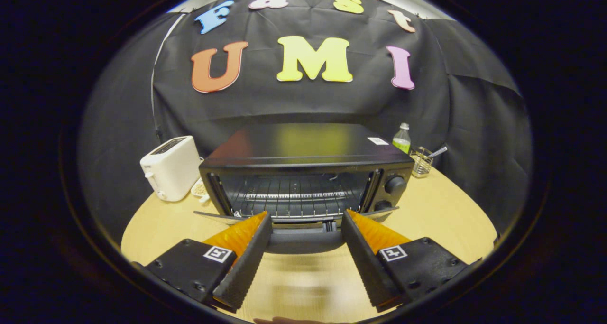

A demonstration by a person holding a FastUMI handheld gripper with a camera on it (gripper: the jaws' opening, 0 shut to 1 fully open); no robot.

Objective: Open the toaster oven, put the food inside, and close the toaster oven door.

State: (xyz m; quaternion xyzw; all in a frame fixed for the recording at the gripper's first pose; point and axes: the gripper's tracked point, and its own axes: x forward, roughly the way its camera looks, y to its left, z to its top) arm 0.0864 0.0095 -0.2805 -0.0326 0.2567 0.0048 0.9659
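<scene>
Claw (306, 219) open, toaster oven (303, 172) open, rack bare

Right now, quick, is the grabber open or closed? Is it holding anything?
Gripper: open, holding nothing; its fingers sit wide apart, with the handle of the toaster oven's dropped-open door between them, untouched.

black cloth wall (474, 106) behind a pale wooden table (441, 210).
</scene>
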